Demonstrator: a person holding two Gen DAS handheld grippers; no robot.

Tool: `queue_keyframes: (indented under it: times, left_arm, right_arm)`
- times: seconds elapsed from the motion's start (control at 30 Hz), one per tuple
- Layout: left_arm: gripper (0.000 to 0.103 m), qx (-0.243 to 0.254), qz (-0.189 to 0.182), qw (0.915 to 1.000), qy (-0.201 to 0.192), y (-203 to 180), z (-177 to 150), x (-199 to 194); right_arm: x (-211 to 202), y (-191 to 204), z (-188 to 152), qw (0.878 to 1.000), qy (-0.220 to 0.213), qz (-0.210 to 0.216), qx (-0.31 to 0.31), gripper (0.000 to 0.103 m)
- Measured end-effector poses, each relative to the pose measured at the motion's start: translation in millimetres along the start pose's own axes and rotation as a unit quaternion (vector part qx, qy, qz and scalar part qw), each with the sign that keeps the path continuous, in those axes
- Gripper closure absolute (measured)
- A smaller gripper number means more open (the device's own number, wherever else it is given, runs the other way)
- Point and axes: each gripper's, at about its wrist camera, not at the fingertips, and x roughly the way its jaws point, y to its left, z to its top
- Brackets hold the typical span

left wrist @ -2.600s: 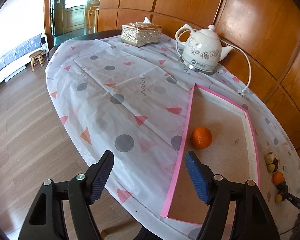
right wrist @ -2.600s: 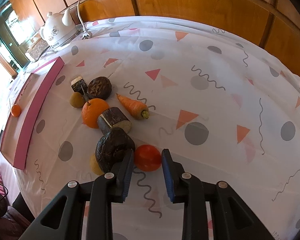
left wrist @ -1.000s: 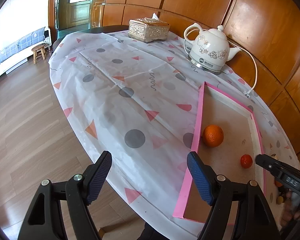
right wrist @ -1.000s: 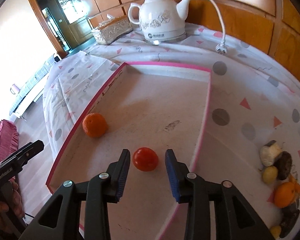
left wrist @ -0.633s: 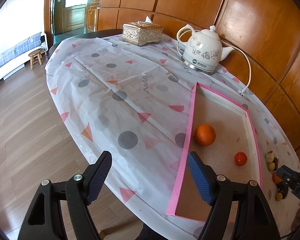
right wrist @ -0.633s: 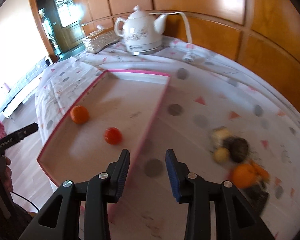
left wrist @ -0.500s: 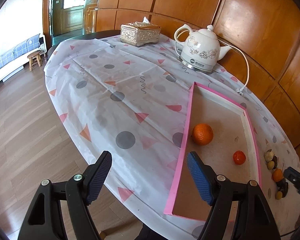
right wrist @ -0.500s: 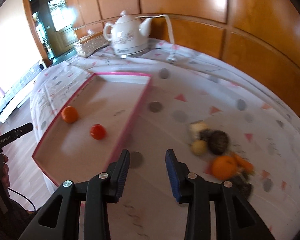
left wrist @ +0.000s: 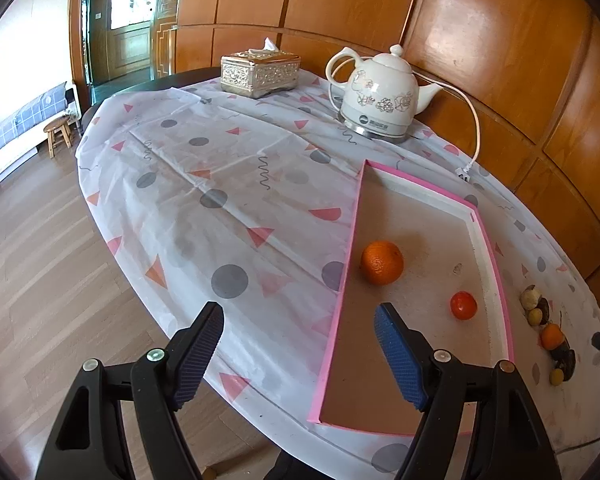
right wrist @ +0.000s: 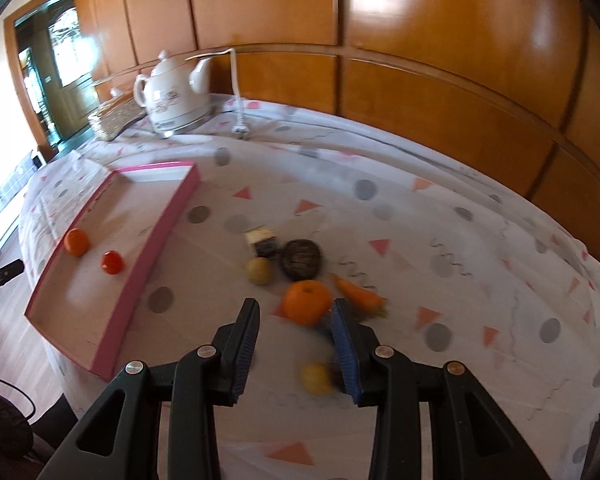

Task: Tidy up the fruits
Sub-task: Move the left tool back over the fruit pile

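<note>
In the left wrist view a pink-rimmed tray (left wrist: 342,280) holds an orange (left wrist: 381,262) and a small red tomato (left wrist: 463,305). My left gripper (left wrist: 300,320) hovers open and empty over the tray's near left rim. In the blurred right wrist view my right gripper (right wrist: 295,320) is open a little with nothing in it. It is above a pile of produce on the cloth. Just past its tips lies an orange (right wrist: 306,302). A carrot (right wrist: 358,294), a dark round fruit (right wrist: 301,259), a pale ball (right wrist: 259,270) and a cut chunk (right wrist: 261,240) lie around it. A yellow fruit (right wrist: 317,378) shows through the gap.
A white kettle (left wrist: 380,100) with its cord (left wrist: 474,136) and a tissue box (left wrist: 260,69) stand at the far side of the patterned tablecloth (left wrist: 220,200). A wood-panelled wall runs behind. The table edge and the floor lie to the left. The tray (right wrist: 156,236) sits left of the pile.
My right gripper left the red tomato in the tray and swung right to the pile of produce. The left gripper stayed open in about the same place.
</note>
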Motion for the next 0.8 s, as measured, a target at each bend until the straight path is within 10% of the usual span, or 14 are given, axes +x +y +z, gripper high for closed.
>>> queue_keyframes:
  times: [0.8]
  left_arm:
    - [0.025,0.028,-0.01,0.9996,0.003,-19,-2,-3]
  right_arm:
    - [-13,-97,-23,0.992,0.001,-0.101,0.08,0.066]
